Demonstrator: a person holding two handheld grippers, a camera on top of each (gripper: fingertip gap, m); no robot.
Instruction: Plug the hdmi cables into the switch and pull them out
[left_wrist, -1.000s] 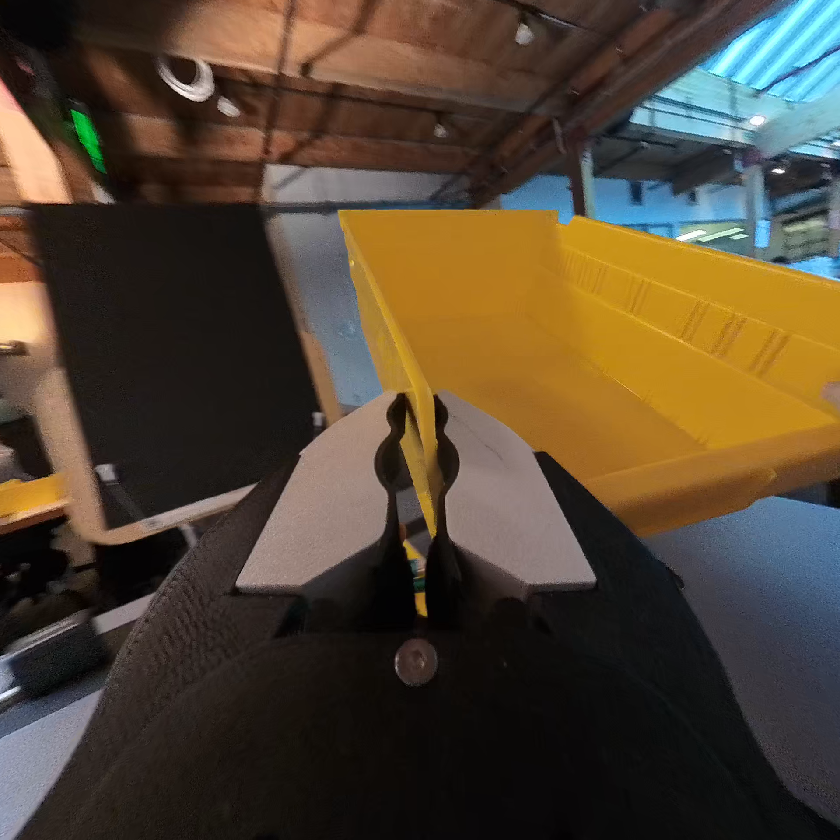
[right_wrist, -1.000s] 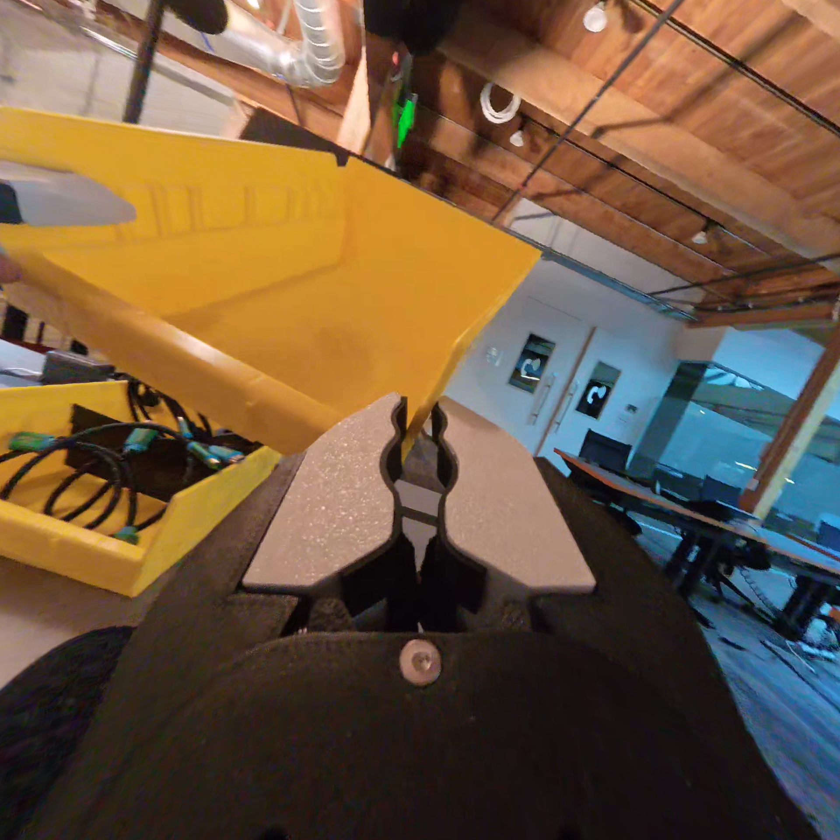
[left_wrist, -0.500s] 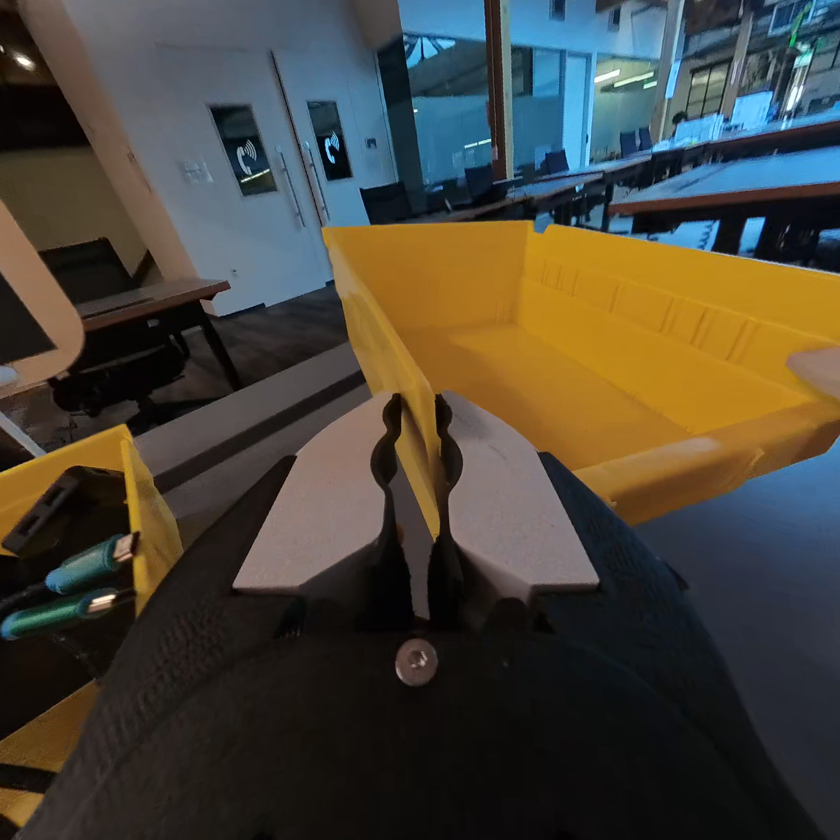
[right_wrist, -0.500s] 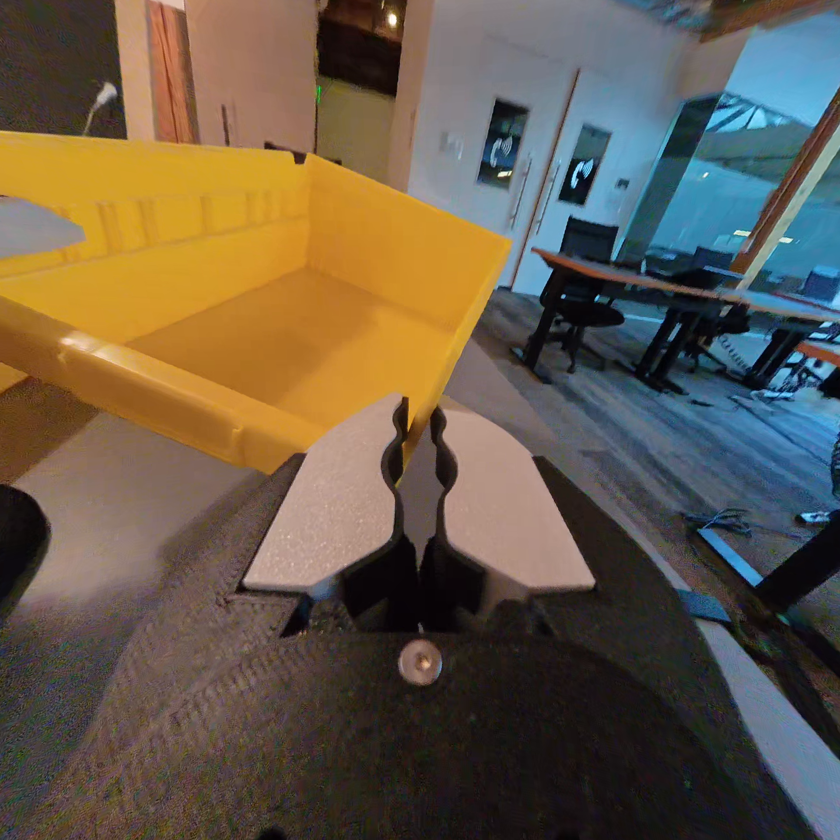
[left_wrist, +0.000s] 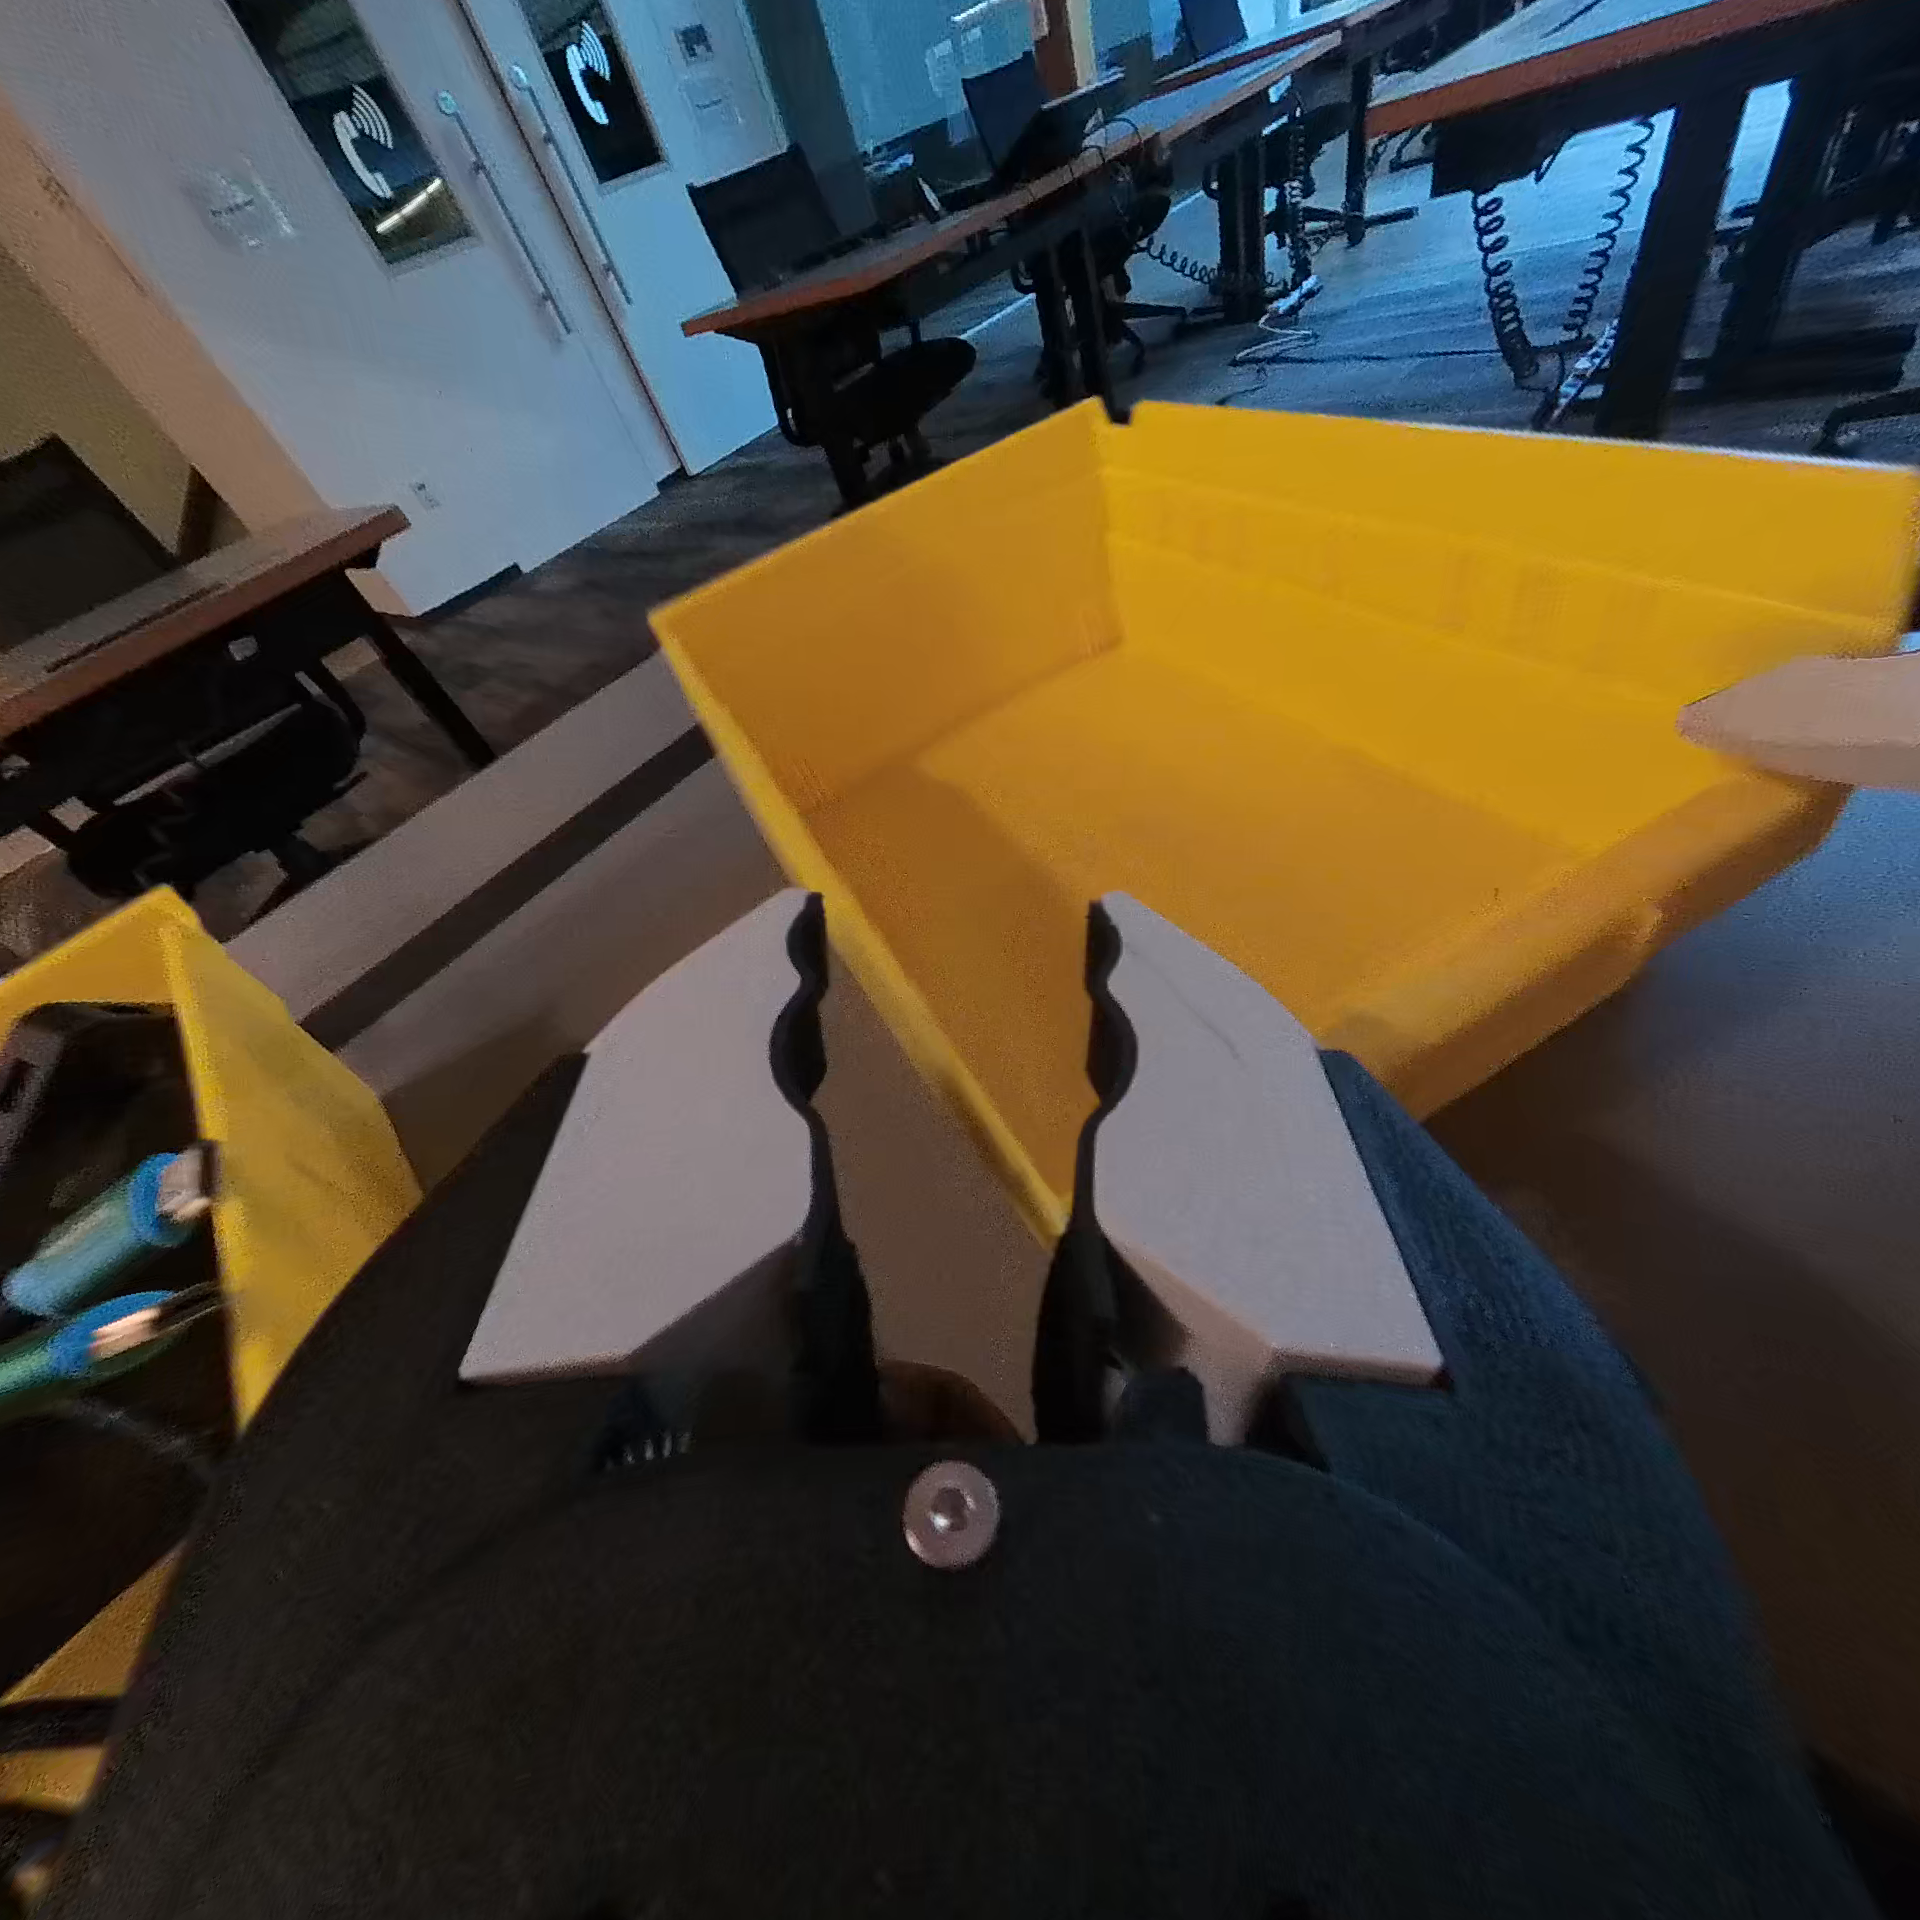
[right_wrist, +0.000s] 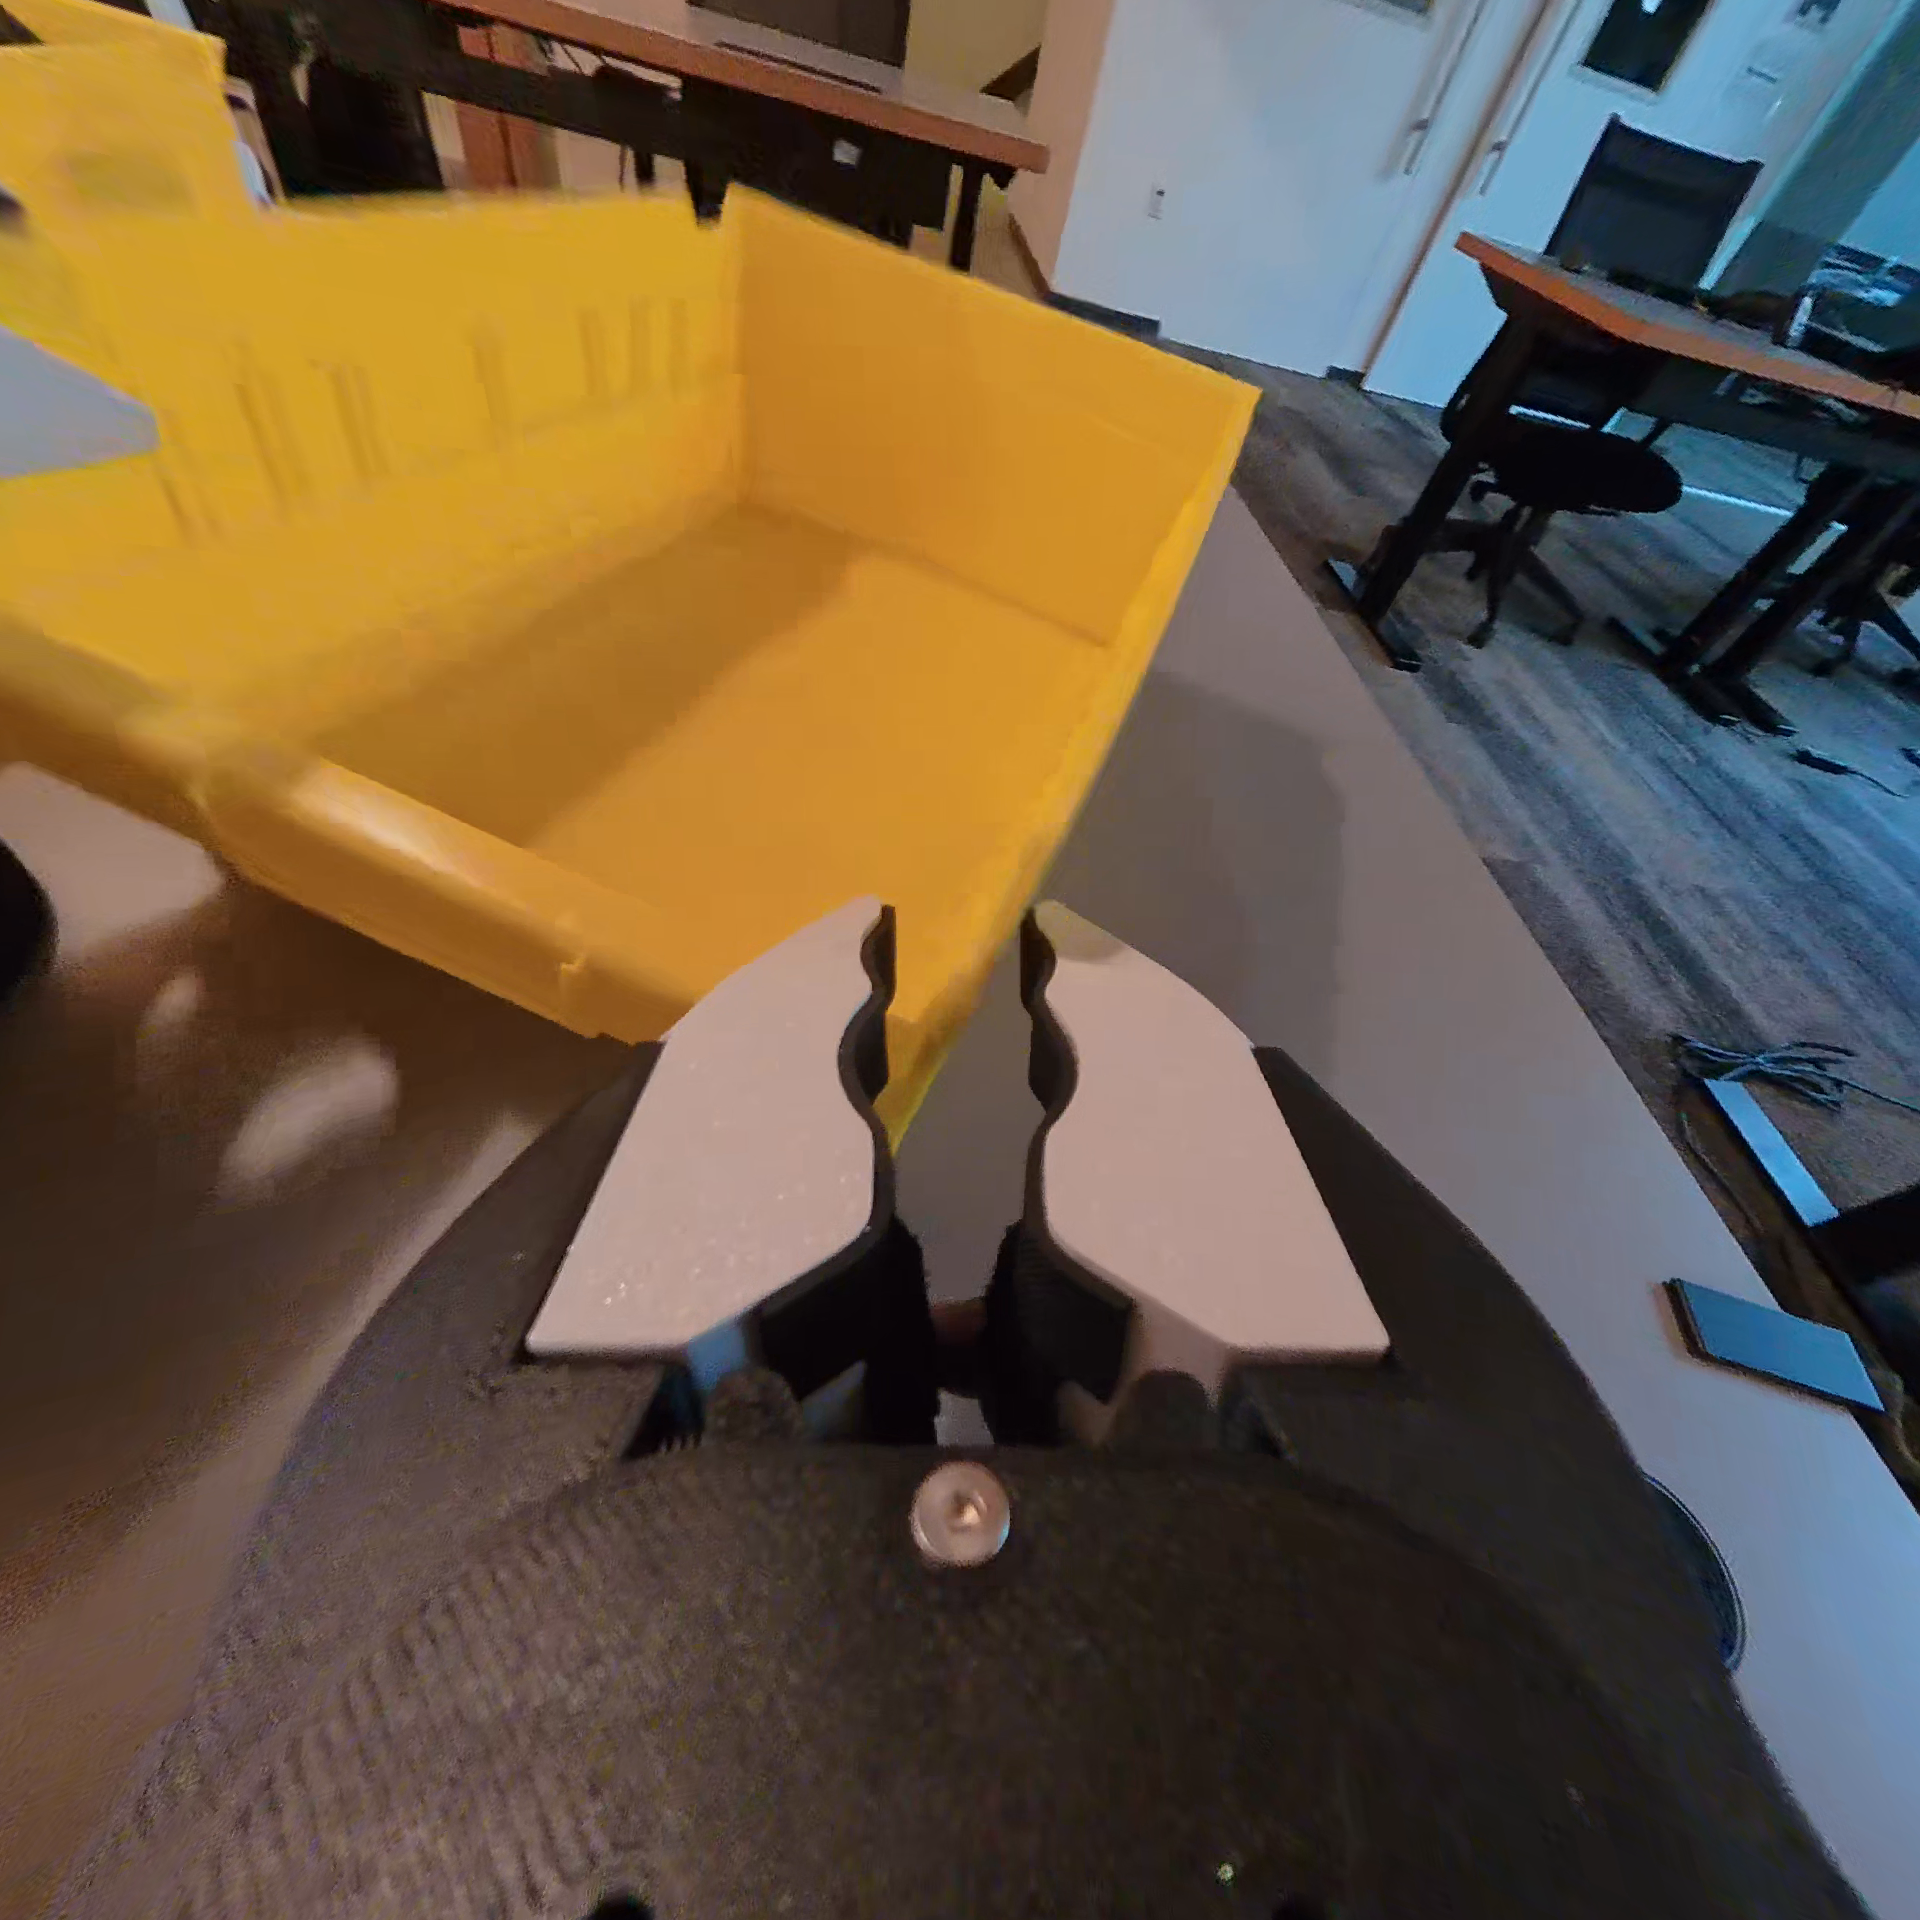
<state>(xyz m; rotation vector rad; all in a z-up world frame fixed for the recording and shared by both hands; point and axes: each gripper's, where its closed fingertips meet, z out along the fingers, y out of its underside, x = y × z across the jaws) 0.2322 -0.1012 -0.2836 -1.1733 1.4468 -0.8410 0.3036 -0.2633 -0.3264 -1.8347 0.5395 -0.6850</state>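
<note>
- Cables with blue-green plug ends (left_wrist: 99, 1236) lie in a second yellow plastic box (left_wrist: 281, 1122) at the far left of the left view. That is where the task's things are. A dark thing in the top corner of that box may be the switch, but I cannot tell.
- Left claw (left_wrist: 951, 1049) is spread wide now. Half a second ago it was pinching the side wall of the empty yellow plastic bin (left_wrist: 1299, 831). The wall stands between its grey fingers, close to the right one.
- Empty bin sits flat on the dark bench (right_wrist: 1278, 852). One second ago it was up in the air and tipped.
- Right claw (right_wrist: 956, 987) has let go too. Its fingers are a little apart, with the bin's other side wall just by the left one.
- Bin job looks done, I think. Both claws are free to go left for the cables, and no plugging has begun.
</note>
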